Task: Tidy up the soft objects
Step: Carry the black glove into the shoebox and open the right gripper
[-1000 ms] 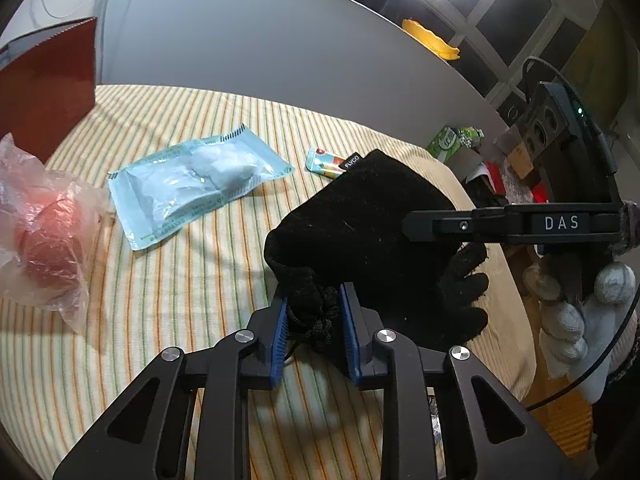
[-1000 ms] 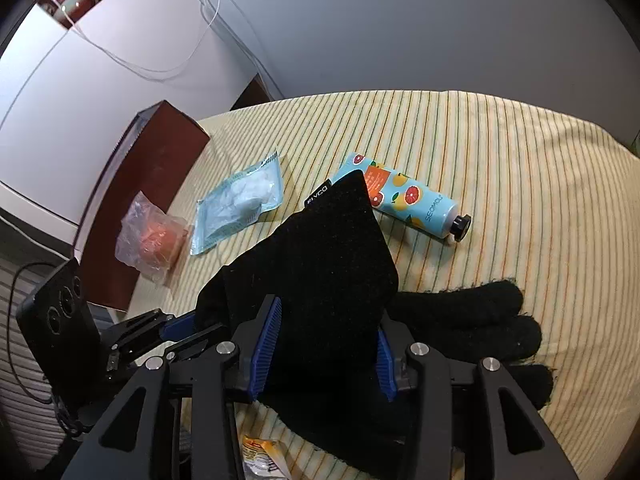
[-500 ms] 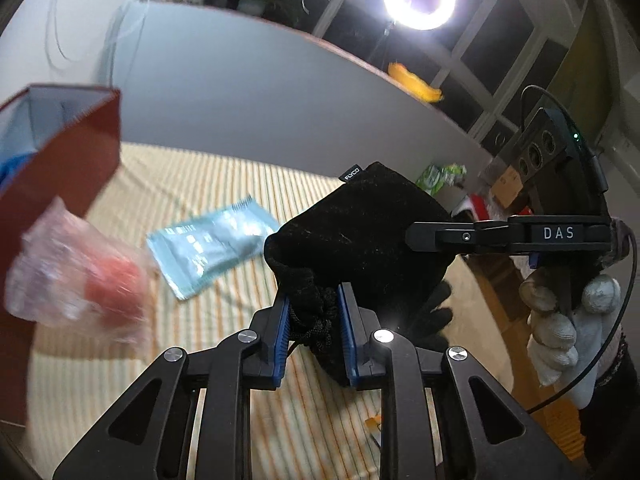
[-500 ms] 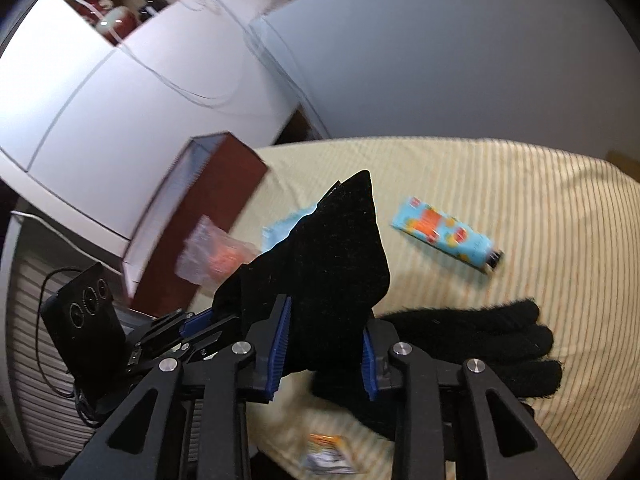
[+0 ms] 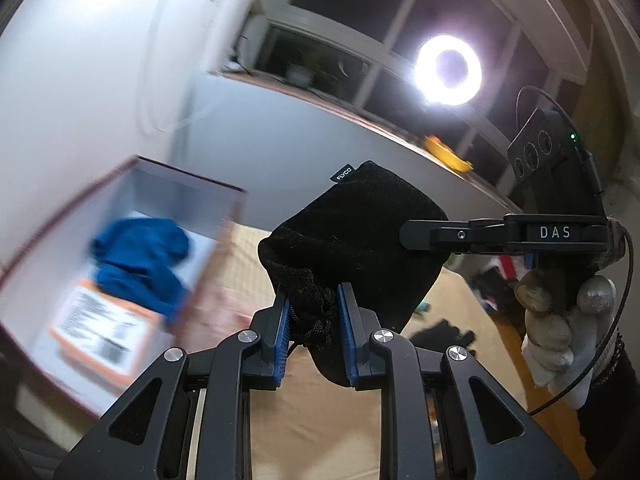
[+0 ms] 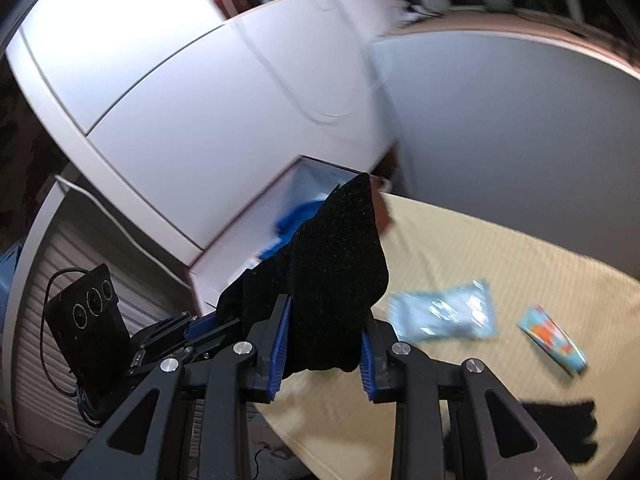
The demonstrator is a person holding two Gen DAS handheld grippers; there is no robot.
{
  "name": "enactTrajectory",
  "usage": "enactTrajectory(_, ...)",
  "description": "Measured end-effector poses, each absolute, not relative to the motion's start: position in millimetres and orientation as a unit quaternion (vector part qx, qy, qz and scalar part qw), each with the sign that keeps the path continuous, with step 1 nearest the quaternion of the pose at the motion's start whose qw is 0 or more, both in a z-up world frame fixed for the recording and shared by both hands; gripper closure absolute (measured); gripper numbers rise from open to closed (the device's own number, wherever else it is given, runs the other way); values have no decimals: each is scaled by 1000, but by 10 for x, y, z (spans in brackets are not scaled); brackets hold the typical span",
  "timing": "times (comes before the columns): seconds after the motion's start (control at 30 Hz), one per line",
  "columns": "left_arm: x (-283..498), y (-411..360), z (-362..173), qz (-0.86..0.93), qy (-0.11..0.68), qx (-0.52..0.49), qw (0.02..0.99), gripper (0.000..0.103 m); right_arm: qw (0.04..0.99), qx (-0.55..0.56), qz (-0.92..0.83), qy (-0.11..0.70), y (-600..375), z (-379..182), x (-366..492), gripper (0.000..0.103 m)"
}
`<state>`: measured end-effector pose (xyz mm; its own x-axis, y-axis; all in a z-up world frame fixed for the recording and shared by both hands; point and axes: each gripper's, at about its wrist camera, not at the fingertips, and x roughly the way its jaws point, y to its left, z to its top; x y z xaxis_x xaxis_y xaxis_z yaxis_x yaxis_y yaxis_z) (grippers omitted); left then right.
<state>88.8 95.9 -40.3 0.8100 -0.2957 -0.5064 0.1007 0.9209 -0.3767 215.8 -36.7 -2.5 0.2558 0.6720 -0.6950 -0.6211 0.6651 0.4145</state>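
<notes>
A black knit pouch (image 5: 360, 240) hangs in the air between both grippers. My left gripper (image 5: 313, 320) is shut on its bunched drawstring end. My right gripper (image 6: 323, 338) is shut on its other side (image 6: 336, 264); its finger shows side-on in the left wrist view (image 5: 424, 236). An open dark red box (image 5: 188, 184) lies to the left and holds a blue cloth (image 5: 140, 260) and an orange-edged packet (image 5: 96, 324). The box also shows behind the pouch in the right wrist view (image 6: 256, 236).
A black glove (image 6: 560, 432) lies on the striped yellow cloth (image 6: 500, 264). A light blue wipes packet (image 6: 444, 314) and a patterned blue tube (image 6: 554, 338) lie farther right. White cabinets stand behind the box.
Both grippers have lifted the pouch higher off the cloth and swung it left toward the open box. The box's inside with the blue cloth has come into view.
</notes>
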Motion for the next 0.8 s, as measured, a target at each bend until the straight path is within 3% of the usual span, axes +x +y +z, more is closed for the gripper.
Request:
enactTrajectory(0.3,737,1658,-362,-25,272,-172,947,83,767,-6,460,447,725,-5,2239,76)
enactTrajectory(0.67,626,2089,-601,40,290,-177,940,83,750,-58,472,461,1507,-358,2291,76)
enactTrajectory(0.8,617,2115,-698,57,305,-169,935,81,764,-93,454,449,1639,-422,2241,63)
